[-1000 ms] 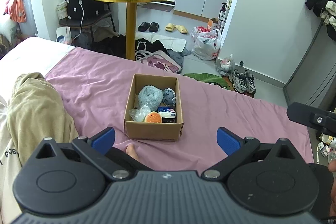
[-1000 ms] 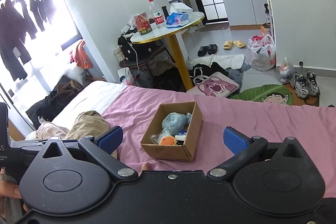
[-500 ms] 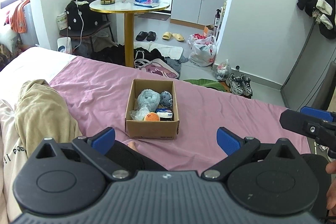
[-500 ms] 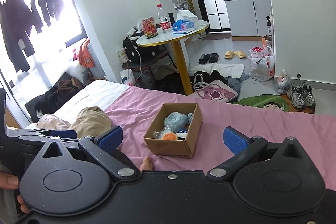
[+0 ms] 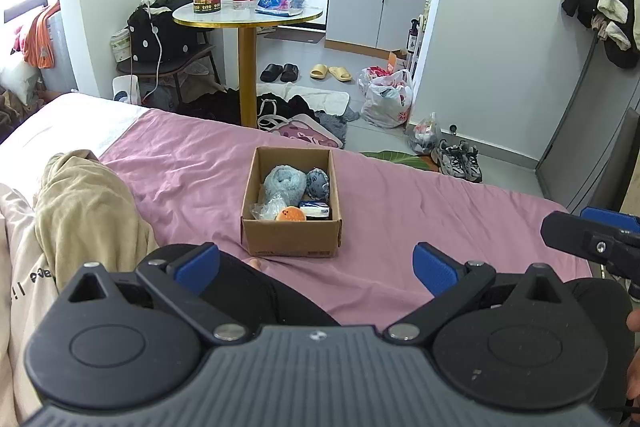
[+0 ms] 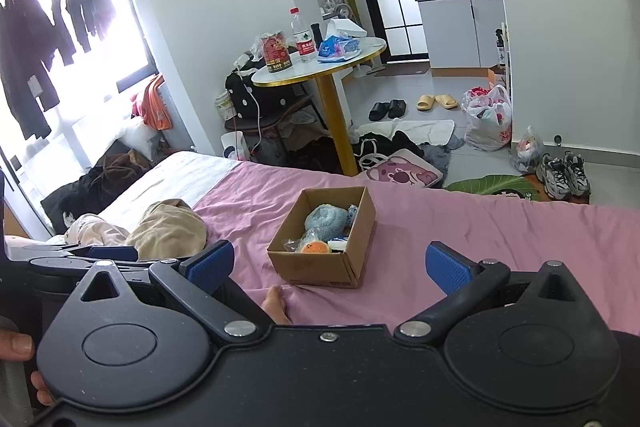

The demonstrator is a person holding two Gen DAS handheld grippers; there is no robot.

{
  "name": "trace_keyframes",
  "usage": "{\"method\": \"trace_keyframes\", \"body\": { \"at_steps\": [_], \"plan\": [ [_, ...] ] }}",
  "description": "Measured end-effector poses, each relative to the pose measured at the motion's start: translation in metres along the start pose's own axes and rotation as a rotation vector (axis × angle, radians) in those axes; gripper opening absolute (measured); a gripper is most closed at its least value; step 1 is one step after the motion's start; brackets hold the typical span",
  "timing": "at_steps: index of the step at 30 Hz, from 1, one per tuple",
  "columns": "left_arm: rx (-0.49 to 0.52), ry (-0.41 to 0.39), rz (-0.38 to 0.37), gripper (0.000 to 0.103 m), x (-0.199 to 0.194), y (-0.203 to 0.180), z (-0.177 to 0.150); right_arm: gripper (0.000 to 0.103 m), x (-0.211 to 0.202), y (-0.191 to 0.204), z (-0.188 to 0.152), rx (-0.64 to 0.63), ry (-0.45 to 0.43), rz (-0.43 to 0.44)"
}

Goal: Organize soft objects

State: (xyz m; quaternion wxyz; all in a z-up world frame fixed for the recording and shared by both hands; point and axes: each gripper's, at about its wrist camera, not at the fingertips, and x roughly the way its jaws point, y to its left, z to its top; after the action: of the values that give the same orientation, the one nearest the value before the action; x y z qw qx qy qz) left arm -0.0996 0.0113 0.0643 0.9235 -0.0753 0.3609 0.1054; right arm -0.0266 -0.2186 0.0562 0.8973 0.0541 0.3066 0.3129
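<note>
Left wrist view: you've pulled back and up. The box sits smaller and further off than a second ago, well apart from your left gripper. Its jaws stand wide, nothing between the blue pads. The box rests on the pink sheet, all soft items inside: blue plush, grey ball, orange ball, clear bag, a small pack. No soft toy lies loose on the sheet near the box. Your right gripper pokes in at the right edge, level with the left one, away from the box. Beige cloth lies bunched at left, untouched.

Right wrist view: same retreat. The box has shrunk in frame and more of the room shows above it. Right gripper jaws are wide, empty, well short of the box. Blue plush and orange ball sit inside; the other contents are partly hidden by the box wall. Your left gripper shows at the left edge, a foot just below the box.

Meaning: both grippers empty and backing off, items boxed, so the packing reads as done or nearly so. The beige cloth may be out of scope; you can't tell from here.
</note>
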Motion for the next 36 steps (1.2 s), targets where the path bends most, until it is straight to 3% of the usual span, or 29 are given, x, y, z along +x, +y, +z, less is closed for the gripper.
{"method": "trace_keyframes", "body": {
  "at_steps": [36],
  "plan": [
    [-0.014,0.001,0.001,0.102,0.0050,0.0040,-0.0028,0.103,-0.0002,0.0011,-0.0068,0.011,0.007,-0.003]
  ]
}}
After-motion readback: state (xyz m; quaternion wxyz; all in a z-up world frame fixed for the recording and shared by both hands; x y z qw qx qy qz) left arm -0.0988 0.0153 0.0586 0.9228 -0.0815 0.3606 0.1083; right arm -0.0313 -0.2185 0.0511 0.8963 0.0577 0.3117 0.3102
